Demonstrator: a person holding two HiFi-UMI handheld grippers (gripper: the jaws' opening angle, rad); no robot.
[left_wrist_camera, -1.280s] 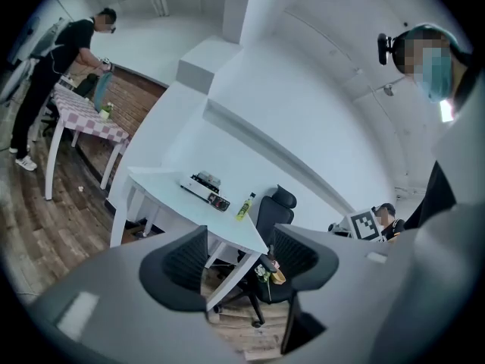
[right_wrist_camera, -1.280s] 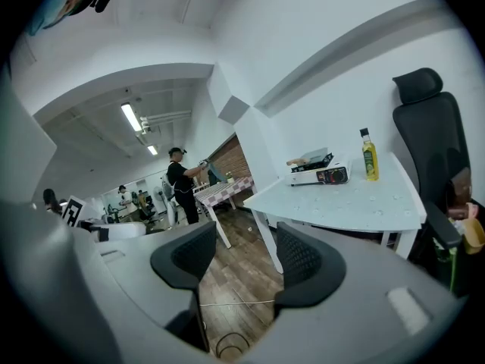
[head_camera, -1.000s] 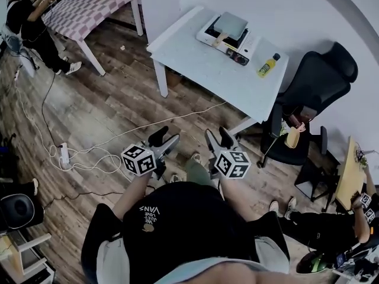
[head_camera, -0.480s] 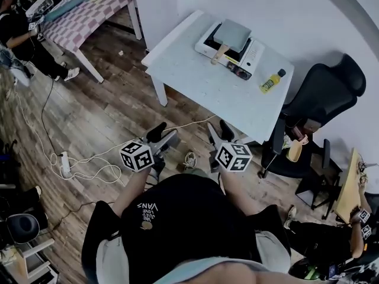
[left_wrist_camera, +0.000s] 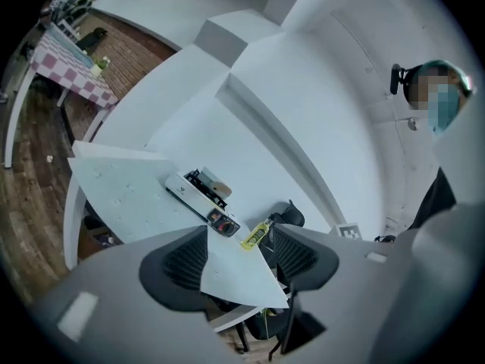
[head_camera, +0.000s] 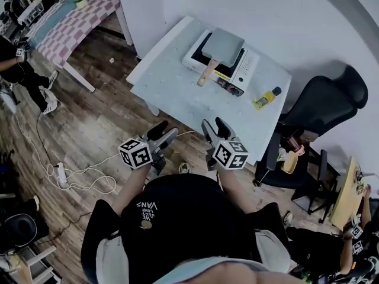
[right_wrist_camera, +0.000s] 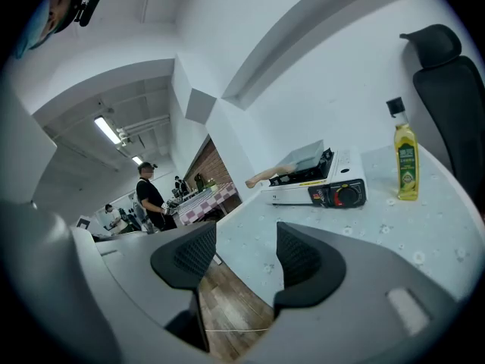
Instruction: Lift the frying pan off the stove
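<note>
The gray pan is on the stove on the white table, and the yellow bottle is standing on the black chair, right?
Not quite. The yellow bottle is not on the black chair; it stands on the white table, just beside the stove. The head view shows this. The rest is right: the gray pan is on the stove on the white table.

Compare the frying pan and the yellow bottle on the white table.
The frying pan is grey, flat and square with a wooden handle; the bottle is yellow, tall and narrow with a dark cap. The frying pan sits on the stove; the bottle stands upright directly on the table, beside the stove. Both are toward the table's wall side.
</note>
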